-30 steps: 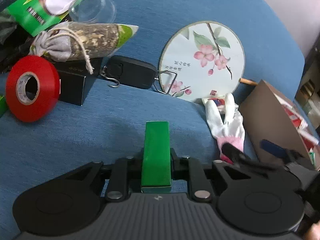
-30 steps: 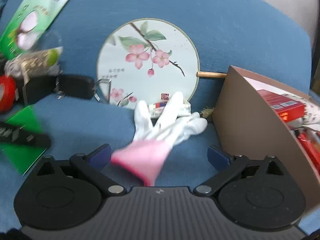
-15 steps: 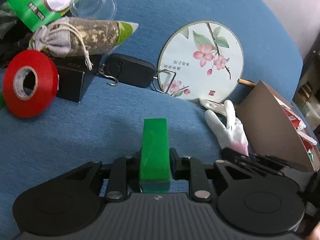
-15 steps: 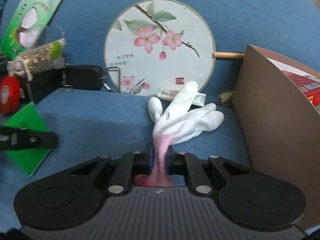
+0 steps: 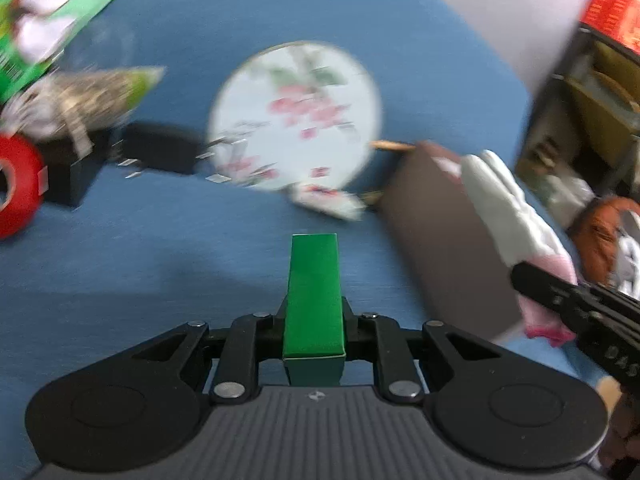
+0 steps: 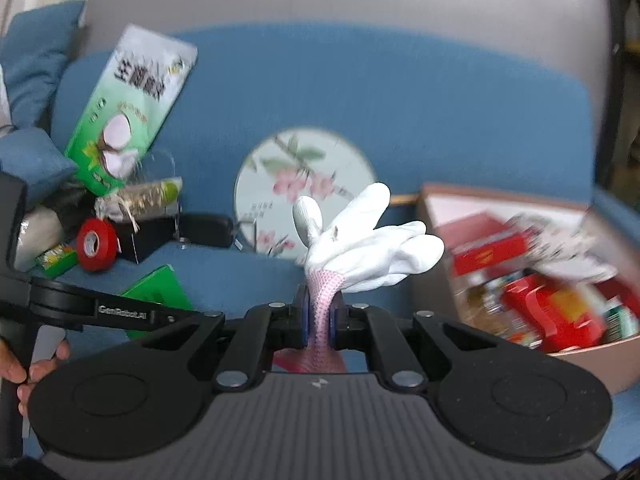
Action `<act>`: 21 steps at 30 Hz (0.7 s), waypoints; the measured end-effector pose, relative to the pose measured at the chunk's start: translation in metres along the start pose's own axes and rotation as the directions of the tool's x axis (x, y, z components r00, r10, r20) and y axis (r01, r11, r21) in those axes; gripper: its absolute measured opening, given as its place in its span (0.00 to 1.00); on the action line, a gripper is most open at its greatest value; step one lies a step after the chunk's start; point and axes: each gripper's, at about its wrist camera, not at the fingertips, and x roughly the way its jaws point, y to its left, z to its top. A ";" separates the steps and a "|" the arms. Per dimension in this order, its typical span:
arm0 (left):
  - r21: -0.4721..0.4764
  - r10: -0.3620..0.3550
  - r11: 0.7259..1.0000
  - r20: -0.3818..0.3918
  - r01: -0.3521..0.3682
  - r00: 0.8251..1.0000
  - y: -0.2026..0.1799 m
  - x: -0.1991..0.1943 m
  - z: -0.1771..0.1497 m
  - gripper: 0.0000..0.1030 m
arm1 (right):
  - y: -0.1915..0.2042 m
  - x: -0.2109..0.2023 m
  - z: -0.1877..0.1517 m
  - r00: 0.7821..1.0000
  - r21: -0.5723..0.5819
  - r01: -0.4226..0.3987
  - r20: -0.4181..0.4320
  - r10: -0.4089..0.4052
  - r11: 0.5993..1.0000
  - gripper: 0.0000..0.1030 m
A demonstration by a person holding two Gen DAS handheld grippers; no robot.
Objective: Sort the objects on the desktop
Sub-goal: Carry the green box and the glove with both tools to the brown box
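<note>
My left gripper (image 5: 314,320) is shut on a flat green box (image 5: 314,292) and holds it above the blue seat; the box also shows in the right wrist view (image 6: 154,296). My right gripper (image 6: 319,320) is shut on the pink cuff of a white glove (image 6: 372,248) and holds it lifted off the seat, left of the brown cardboard box (image 6: 580,354). The glove also shows in the left wrist view (image 5: 508,216), held over the brown box (image 5: 440,240).
On the seat lie a round flower fan (image 6: 304,188), a small white tube (image 5: 328,200), a black key fob (image 6: 206,230), a red tape roll (image 6: 96,244), a cloth sachet (image 6: 136,200) and a green snack bag (image 6: 132,112). The brown box holds several red packages (image 6: 552,308).
My right gripper shut on the glove's cuff, then lifted it off the seat and carried it right toward the brown box. My left gripper kept the green box and shifted right.
</note>
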 end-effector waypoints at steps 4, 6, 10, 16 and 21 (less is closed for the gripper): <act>0.035 -0.089 0.995 0.013 0.089 0.996 -0.044 -0.007 0.013 0.19 | -0.018 -0.028 0.003 0.996 -0.010 0.060 0.064 -0.059 0.998 0.07; 0.085 -0.105 0.991 0.023 0.103 0.994 -0.070 -0.008 0.024 0.19 | -0.033 -0.036 0.006 0.993 0.022 0.081 0.084 -0.082 0.996 0.07; 0.113 -0.184 0.978 0.058 0.177 0.981 -0.114 -0.007 0.049 0.20 | -0.061 -0.047 0.006 0.983 0.059 0.138 0.117 -0.144 0.989 0.07; 0.110 -0.231 0.969 0.059 0.223 0.971 -0.164 0.025 0.070 0.20 | -0.104 -0.053 0.005 0.954 0.056 0.247 0.158 -0.253 0.967 0.07; 0.086 -0.236 0.969 0.057 0.231 0.970 -0.194 0.066 0.073 0.20 | -0.131 -0.036 0.001 0.947 0.024 0.270 0.175 -0.270 0.963 0.07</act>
